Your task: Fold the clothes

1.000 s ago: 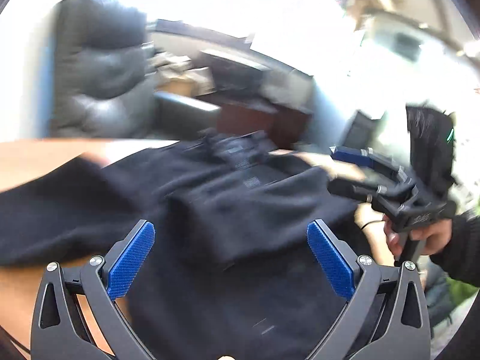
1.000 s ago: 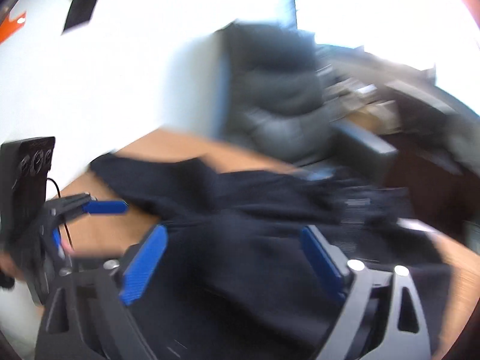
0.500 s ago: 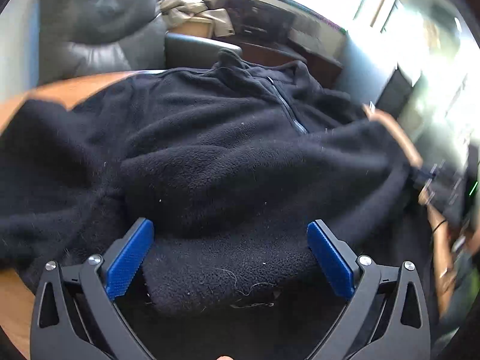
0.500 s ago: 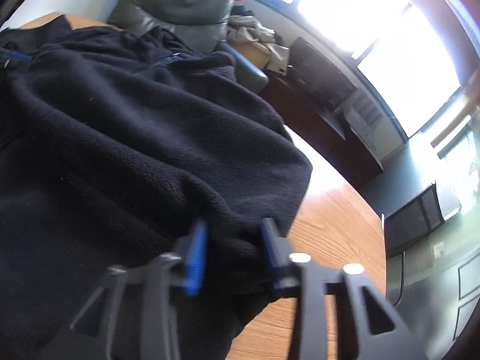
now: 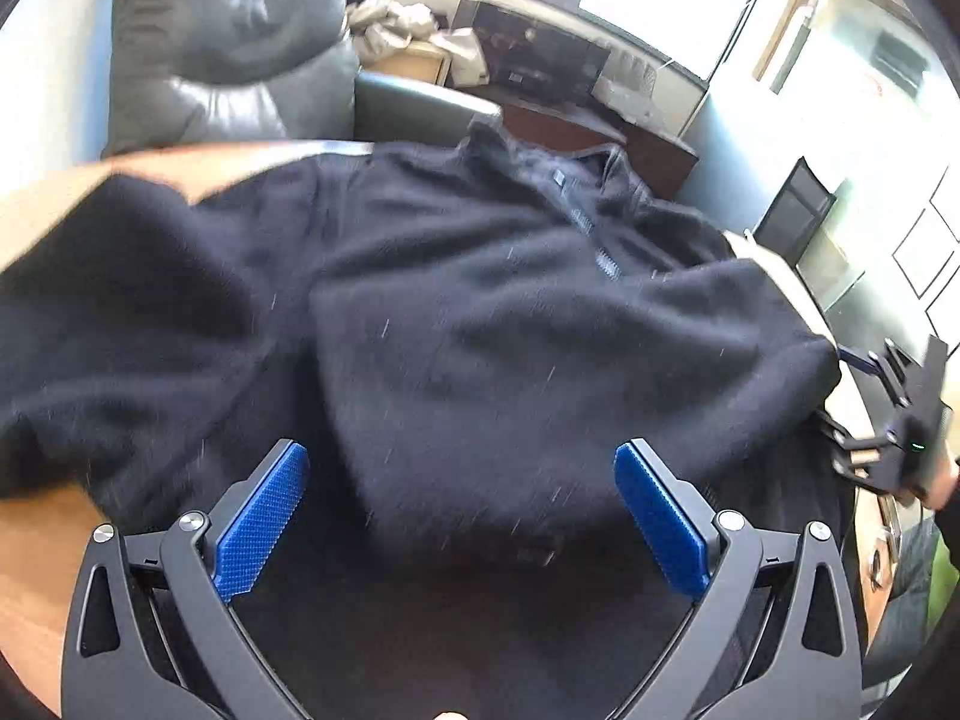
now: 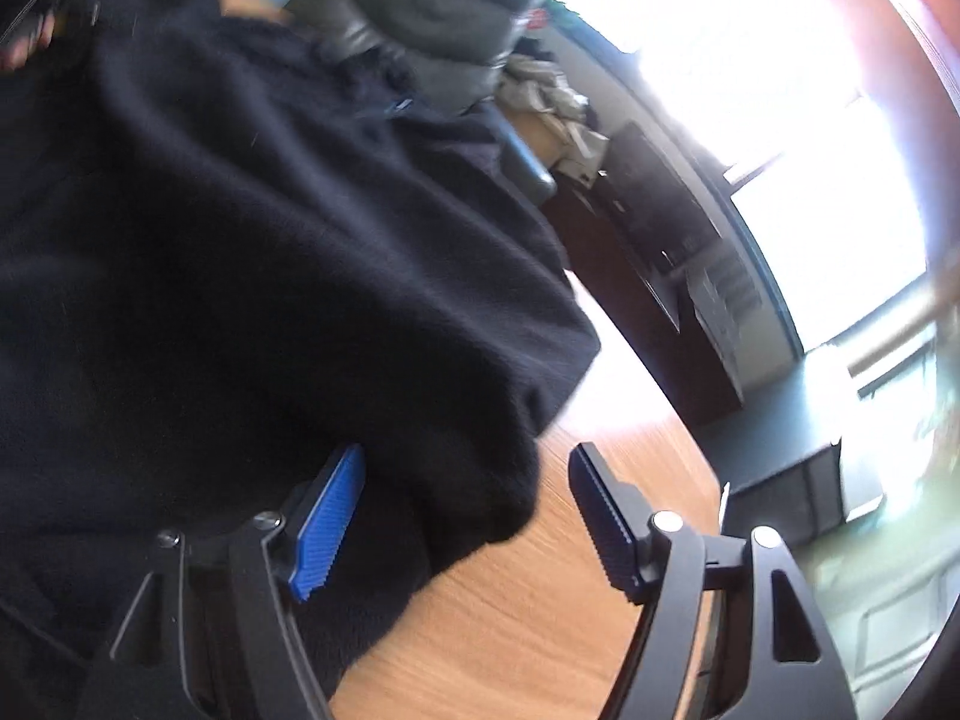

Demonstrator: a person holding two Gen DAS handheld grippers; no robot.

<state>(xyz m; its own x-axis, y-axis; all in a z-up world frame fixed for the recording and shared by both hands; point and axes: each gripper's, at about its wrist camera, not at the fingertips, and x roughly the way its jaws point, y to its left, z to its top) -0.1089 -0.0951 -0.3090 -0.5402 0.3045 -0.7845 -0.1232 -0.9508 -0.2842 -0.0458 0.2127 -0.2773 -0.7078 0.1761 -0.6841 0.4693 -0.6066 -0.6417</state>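
Half a second ago the right gripper [image 6: 468,516] pinched the black fleece jacket [image 5: 480,348]; now its jaws stand apart, with the hem between them. Motion blur softens the jacket, spread over the wooden table [image 6: 528,618]. Left gripper [image 5: 462,510] hovers wide open above its near fold.

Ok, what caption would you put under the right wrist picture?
Open right gripper beside the edge of a black fleece jacket lying on the wooden table.
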